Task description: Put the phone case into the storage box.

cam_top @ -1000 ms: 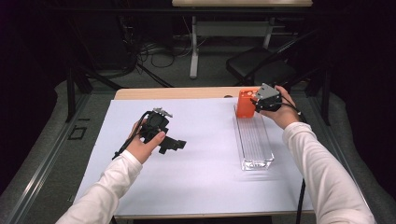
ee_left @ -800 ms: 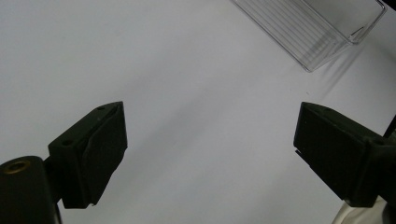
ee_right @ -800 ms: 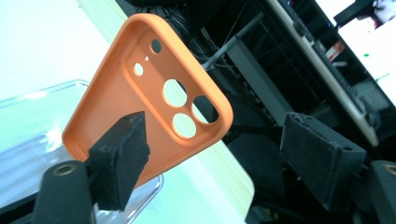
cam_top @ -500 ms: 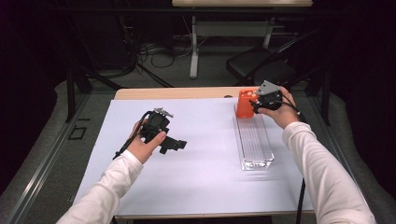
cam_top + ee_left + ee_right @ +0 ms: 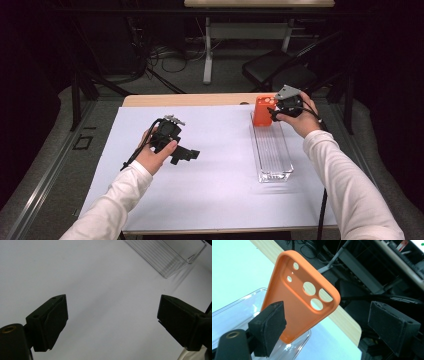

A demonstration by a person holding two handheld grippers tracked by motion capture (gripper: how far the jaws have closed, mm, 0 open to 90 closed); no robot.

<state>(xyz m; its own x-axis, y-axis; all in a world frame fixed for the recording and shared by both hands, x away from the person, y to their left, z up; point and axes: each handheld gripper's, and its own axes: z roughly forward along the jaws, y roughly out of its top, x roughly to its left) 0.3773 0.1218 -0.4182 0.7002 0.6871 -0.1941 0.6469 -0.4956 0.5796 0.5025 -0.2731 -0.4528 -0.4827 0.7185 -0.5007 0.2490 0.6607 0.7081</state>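
Since the earlier frame your right gripper (image 5: 272,114) has just been opening its jaws; they now stand wide, off the orange case (image 5: 263,111), which leans upright in the clear tray's (image 5: 272,150) far end, upper right of the high view. Your left gripper (image 5: 186,155) hovers wide open, empty, centre left

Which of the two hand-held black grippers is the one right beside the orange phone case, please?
The right gripper, at the far end of the clear plastic tray where the orange phone case stands, its jaws open. The left gripper hovers over bare white paper, well apart.
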